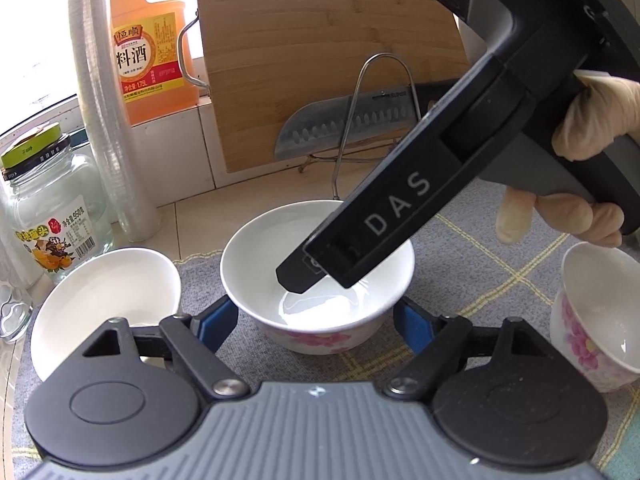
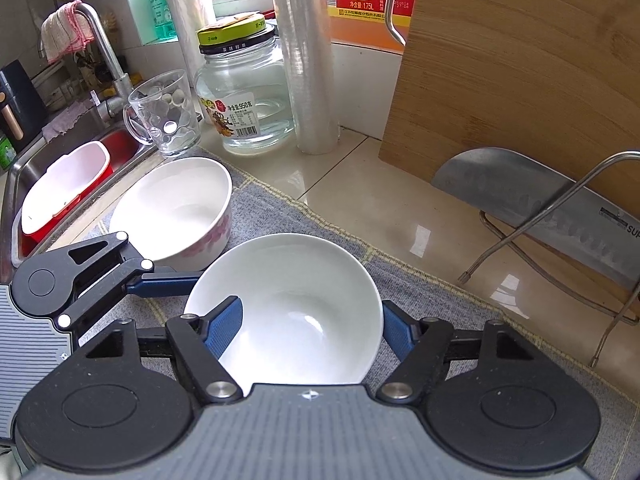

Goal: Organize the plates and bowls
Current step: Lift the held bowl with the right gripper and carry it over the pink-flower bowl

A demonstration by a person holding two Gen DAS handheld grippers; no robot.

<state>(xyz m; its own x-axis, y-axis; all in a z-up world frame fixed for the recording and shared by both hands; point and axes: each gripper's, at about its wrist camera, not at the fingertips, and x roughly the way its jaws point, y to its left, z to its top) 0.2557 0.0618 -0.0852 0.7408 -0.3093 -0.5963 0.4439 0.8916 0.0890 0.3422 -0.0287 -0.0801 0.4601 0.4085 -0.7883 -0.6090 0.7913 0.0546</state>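
In the left wrist view a white bowl with pink flowers [image 1: 316,280] stands on the grey mat between my left gripper's [image 1: 316,328] open blue fingers. The right gripper's body [image 1: 400,216] reaches over this bowl from the upper right. A plain white bowl [image 1: 104,300] sits to the left and a flowered bowl [image 1: 596,316] to the right. In the right wrist view my right gripper [image 2: 312,328] has one blue finger [image 2: 224,328] inside the bowl [image 2: 296,304] and one outside its rim. Another flowered bowl [image 2: 180,208] stands behind, and the left gripper [image 2: 80,280] is at the left.
A bamboo cutting board [image 1: 320,60] and a cleaver [image 1: 348,120] lean in a wire rack [image 2: 560,240] at the back. A glass jar [image 2: 244,92], a cooking wine bottle [image 1: 148,40], a film roll [image 2: 308,60] and a glass mug [image 2: 164,112] stand behind. The sink [image 2: 60,184] holds a red basin.
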